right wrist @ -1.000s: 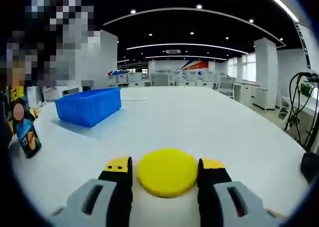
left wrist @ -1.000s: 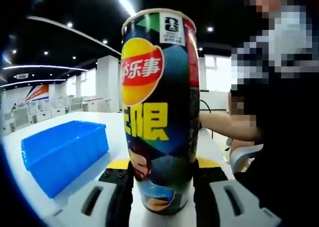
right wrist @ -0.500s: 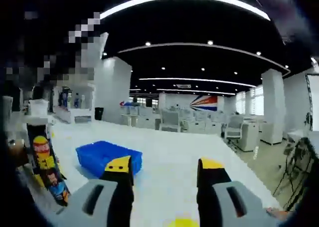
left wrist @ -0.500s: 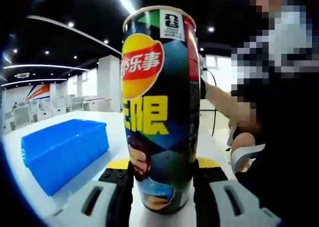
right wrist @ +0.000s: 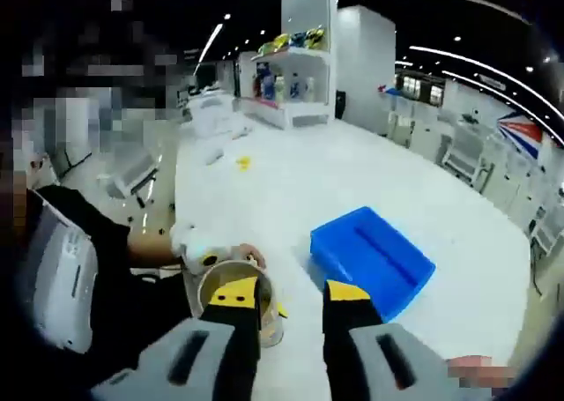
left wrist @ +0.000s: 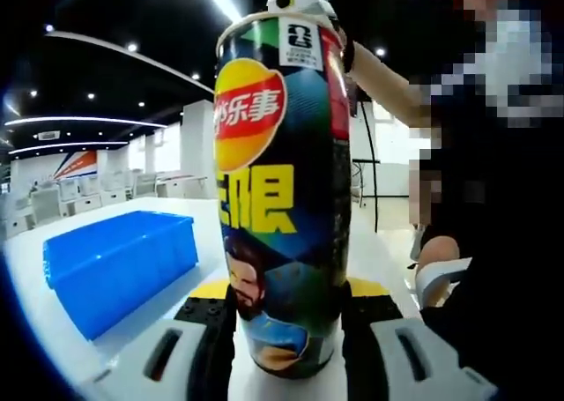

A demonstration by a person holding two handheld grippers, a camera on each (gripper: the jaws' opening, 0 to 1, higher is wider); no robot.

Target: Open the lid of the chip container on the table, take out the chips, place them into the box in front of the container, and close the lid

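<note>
The left gripper (left wrist: 286, 326) clamps the chip container (left wrist: 282, 198) near its base, holding it upright on the white table (right wrist: 291, 181). The right gripper (right wrist: 293, 297) hovers above the container's open mouth (right wrist: 231, 282), jaws parted and empty. The blue box (right wrist: 374, 258) sits on the table just beside the container.

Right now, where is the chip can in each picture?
Left gripper view: the chip can stands upright in the middle, between the left tool's jaws.
Right gripper view: the chip can is low and left of centre, seen from above with its top open, under the right tool.
Shared landmark: the blue box on the white table beside the can.
</note>
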